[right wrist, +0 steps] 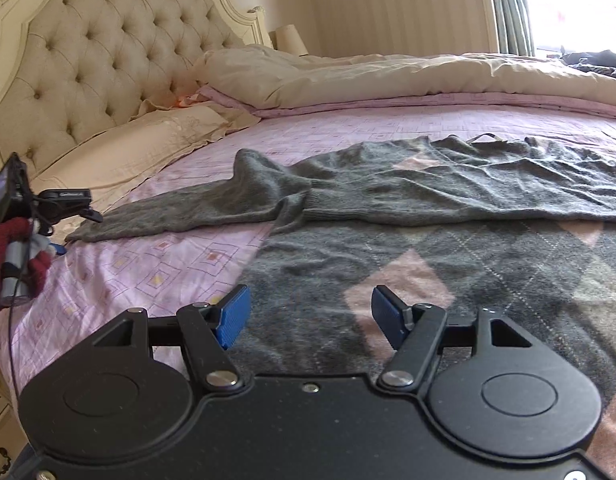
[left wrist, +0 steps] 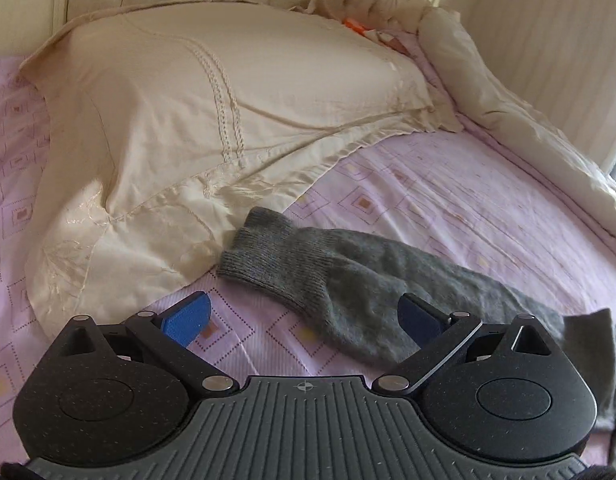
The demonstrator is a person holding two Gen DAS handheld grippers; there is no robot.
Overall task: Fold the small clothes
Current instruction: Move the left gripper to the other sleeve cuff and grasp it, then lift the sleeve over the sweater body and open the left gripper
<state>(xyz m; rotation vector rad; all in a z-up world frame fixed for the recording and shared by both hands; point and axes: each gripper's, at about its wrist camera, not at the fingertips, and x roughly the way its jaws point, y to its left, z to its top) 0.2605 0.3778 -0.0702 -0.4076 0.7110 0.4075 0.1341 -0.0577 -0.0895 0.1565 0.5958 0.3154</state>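
Both views low, sharing sweater sleeve [left wrist: 308, 264]

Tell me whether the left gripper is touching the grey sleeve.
Cannot tell. In the left wrist view the left gripper is open, and its right finger overlaps the grey sleeve, but whether it rests on the knit or hangs above it is unclear.

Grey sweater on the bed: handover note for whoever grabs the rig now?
Left gripper: open, empty, over the sleeve cuff near the pillow.
Right gripper: open, empty, over the argyle body of the sweater.
Sweater lies on the pink sheet, partly folded over itself; one sleeve stretches out toward the headboard side.
Left: fold that sleeve in, finish the fold.
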